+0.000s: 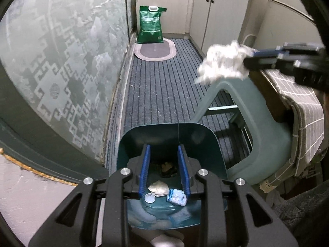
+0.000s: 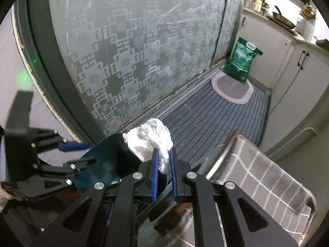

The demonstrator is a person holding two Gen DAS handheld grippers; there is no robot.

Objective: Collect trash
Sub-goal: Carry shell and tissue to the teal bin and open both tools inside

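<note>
Item: crumpled white tissue wad (image 2: pixel 151 139), pinched at its lower tail between the blue pads of the right claw (image 2: pixel 163 158), which is closed down narrow on it; most of the wad stands free above the fingertips. It hangs in the air near the rim of the dark teal plastic waste bin (image 1: pixel 164 131), not yet over its mouth

Handling: by the look of it, very light, soft, crushable, no risk of breakage; it should fall free once released, though a loose fold may cling to a pad

Left claw (image 1: pixel 163 154): jaws a little apart, nothing between them, poised above the bin mouth

Bin contents: pale crumpled paper scrap (image 1: pixel 158 187), small white round lid (image 1: pixel 149 198), blue-and-white wrapper (image 1: pixel 176 197)

Surroundings: pale green plastic stool (image 1: pixel 257 127) beside the bin; grey checked cloth (image 2: pixel 259 177) draped over furniture; dark blue ribbed floor mat (image 1: pixel 164 86); frosted patterned glass sliding door (image 2: pixel 127 57); green sack with white handle (image 1: pixel 150 24) standing on an oval mat; cream cabinets (image 1: pixel 222 14) beyond
</note>
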